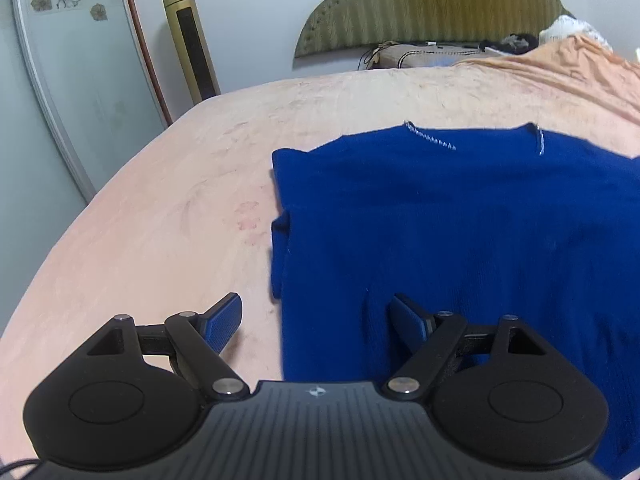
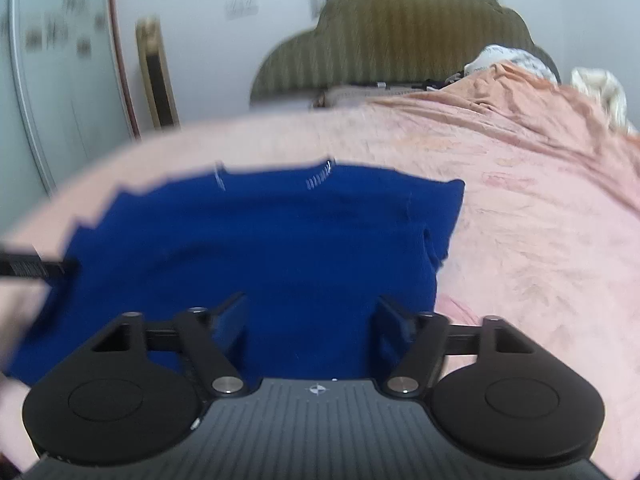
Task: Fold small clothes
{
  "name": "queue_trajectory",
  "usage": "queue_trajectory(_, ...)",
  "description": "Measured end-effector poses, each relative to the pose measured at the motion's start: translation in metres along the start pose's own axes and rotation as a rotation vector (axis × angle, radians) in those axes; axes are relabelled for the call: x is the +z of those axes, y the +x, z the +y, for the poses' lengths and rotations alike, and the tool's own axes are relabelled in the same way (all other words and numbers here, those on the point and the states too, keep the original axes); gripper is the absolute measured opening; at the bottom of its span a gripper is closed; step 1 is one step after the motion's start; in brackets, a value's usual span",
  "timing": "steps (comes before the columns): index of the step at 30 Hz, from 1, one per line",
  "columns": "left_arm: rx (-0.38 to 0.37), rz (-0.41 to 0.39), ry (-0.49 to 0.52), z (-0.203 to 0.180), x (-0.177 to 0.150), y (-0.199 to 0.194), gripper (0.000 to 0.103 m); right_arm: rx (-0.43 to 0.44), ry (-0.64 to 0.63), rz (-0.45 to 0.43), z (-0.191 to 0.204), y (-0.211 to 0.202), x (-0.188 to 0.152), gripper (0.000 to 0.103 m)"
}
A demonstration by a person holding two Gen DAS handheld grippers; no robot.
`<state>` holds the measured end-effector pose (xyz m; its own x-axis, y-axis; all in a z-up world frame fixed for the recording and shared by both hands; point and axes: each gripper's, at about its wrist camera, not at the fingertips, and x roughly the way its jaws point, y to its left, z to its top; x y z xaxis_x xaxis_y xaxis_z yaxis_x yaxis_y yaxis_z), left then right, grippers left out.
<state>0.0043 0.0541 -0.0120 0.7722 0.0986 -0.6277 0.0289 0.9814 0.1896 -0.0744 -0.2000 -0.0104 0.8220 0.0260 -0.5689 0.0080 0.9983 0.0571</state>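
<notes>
The bed [image 1: 160, 216] under its peach-pink blanket [image 2: 540, 240] is filling both views, with the olive padded headboard [image 1: 432, 4] standing against the wall at the far end. Spread flat on that blanket, the blue knitted top [image 1: 460, 232] is lying with its neckline toward the headboard, a white stitched trim [image 1: 432, 139] showing at the collar, and one side looks folded inward along the left edge. The gold tower fan [image 1: 192, 40] is standing off the bed beside the frosted door [image 1: 48, 80]. The left gripper [image 1: 316, 320] is hovering over the top's near left edge, jaws spread wide, one finger [image 1: 224, 320] above the blanket, the other above blue fabric, grasping nothing. The right gripper [image 2: 310, 320] is likewise hanging released over the top's near hem, in a blurred picture.
</notes>
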Motion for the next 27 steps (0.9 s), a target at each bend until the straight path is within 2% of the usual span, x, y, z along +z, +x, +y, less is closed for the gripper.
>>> queue_trajectory(3,0.001,0.005,0.02,-0.005,-0.004,-0.004,0.082,-0.18,-0.127,0.034,0.011,0.009,-0.009,0.077)
queue_trajectory(4,0.001,0.01,0.024,-0.006,-0.005,-0.004,0.082,-0.215,-0.149,0.035,0.012,0.008,-0.011,0.078)
queue_trajectory(6,0.002,0.014,0.028,-0.008,-0.006,-0.004,0.082,-0.204,-0.136,0.024,0.011,0.003,-0.012,0.08)
queue_trajectory(10,0.003,0.02,0.032,-0.011,-0.008,-0.007,0.082,-0.069,-0.067,-0.004,0.007,-0.007,-0.013,0.091)
queue_trajectory(11,0.003,0.02,0.033,-0.011,-0.009,-0.008,0.082,-0.072,-0.072,0.007,0.007,-0.004,-0.014,0.091)
queue_trajectory(14,0.007,0.022,0.04,-0.011,-0.011,-0.011,0.082,-0.156,-0.105,0.057,0.008,0.006,-0.021,0.089)
queue_trajectory(15,0.009,0.024,0.04,-0.01,-0.012,-0.012,0.082,-0.16,-0.1,0.051,0.008,0.003,-0.023,0.09)
queue_trajectory(20,-0.018,0.034,0.028,-0.001,-0.02,-0.02,0.082,-0.069,-0.051,0.001,0.004,-0.012,-0.023,0.093)
queue_trajectory(23,-0.019,0.043,0.059,0.005,-0.031,-0.023,0.082,-0.13,-0.109,0.065,0.002,-0.004,-0.03,0.093)
queue_trajectory(24,-0.024,0.047,0.079,0.006,-0.035,-0.025,0.082,-0.159,-0.128,0.07,0.001,-0.004,-0.034,0.095)
queue_trajectory(27,-0.029,0.028,0.122,0.014,-0.047,-0.034,0.084,-0.175,-0.079,0.045,-0.01,-0.016,-0.039,0.094)
